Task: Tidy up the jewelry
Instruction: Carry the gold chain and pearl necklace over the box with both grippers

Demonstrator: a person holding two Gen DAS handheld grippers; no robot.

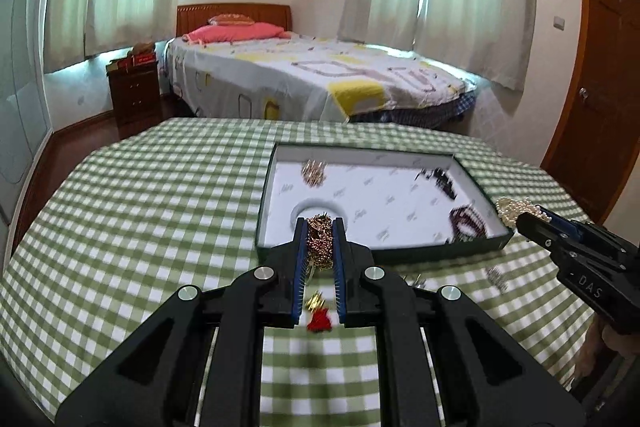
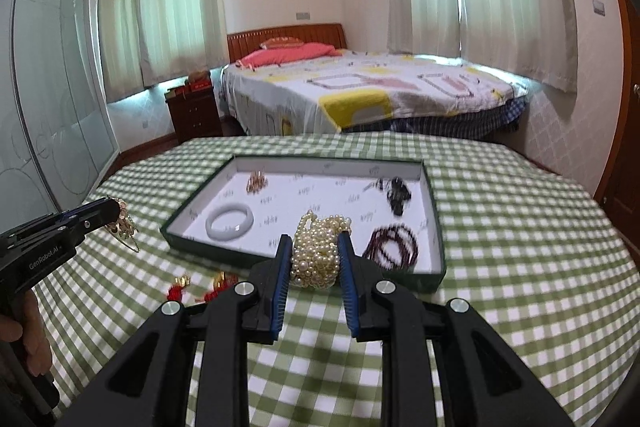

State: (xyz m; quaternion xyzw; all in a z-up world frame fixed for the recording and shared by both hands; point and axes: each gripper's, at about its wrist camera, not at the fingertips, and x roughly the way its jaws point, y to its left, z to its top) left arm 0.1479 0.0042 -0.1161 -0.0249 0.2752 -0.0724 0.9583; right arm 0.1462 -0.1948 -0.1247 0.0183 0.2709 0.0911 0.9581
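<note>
Fingers of left gripper [image 1: 320, 227] clamped on gold chain bundle [image 1: 319, 241], held at near-left edge of tray [image 2: 434, 211]. Right gripper [image 2: 314, 243] pinches pearl strand bundle [image 2: 318, 253] over the tray's near edge. White bangle [image 2: 230, 222], dark beads [image 2: 396, 245] inside tray; red tassels [image 2: 176, 287] on checked cloth [image 2: 520, 227].

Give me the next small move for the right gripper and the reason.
Probably carry the pearl necklace forward over the tray and open there. The right gripper is shut on it near the tray's front edge, and bare white lining shows between the white bangle and the dark bead bracelet.
</note>
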